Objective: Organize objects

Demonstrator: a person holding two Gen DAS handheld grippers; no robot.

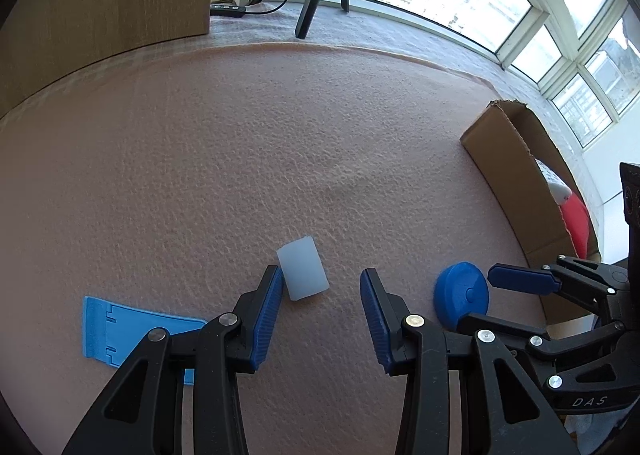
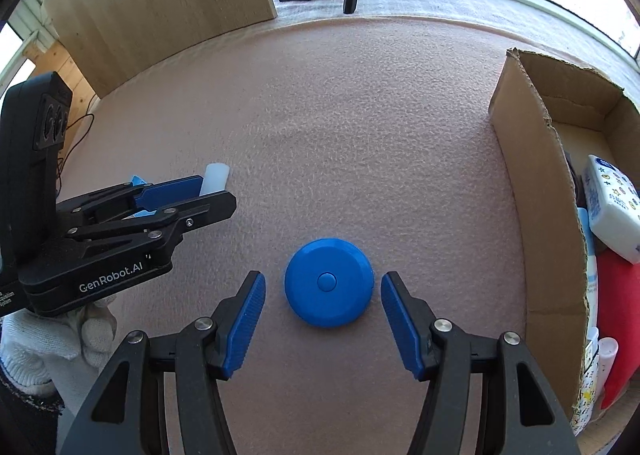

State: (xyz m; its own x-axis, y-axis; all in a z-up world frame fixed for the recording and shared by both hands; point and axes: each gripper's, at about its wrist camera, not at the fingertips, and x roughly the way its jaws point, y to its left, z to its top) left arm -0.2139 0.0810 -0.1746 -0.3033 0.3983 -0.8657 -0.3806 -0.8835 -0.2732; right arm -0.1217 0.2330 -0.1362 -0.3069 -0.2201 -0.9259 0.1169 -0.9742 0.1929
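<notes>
Blue round tape measure point(image 2: 329, 281) flat on the pink felt mat point(image 2: 340, 115), button face up, dead centre between the spread blue pads of the right gripper point(image 2: 323, 297) and slightly ahead of them; no long axis to speak of, so any approach angle across the disc serves. Right gripper released, jaws wide, pads flanking the disc on either side but not touching. Judged the nearer tool by far for this piece: straight ahead and down, then a squeeze. Further out to the left, a translucent white block point(image 1: 303, 269) lying on the mat, long axis running away and slightly leftward from the left gripper point(image 1: 322, 309), just beside the tip of its left pad and off-centre in the gap, the right pad standing well clear. Left gripper likewise released, nothing held. Probably needs a small shift leftward before closing across the block's short side. Beyond that, a flat blue plastic scraper point(image 1: 120, 329) on the mat, partly hidden under the left gripper's arm. Off to the right, an open cardboard box point(image 2: 532, 175) standing on the mat's edge, already holding a patterned white pack point(image 2: 612, 203) and something red point(image 2: 620, 295); likely destination, lying to the right of the tape measure and nearest the right gripper.
</notes>
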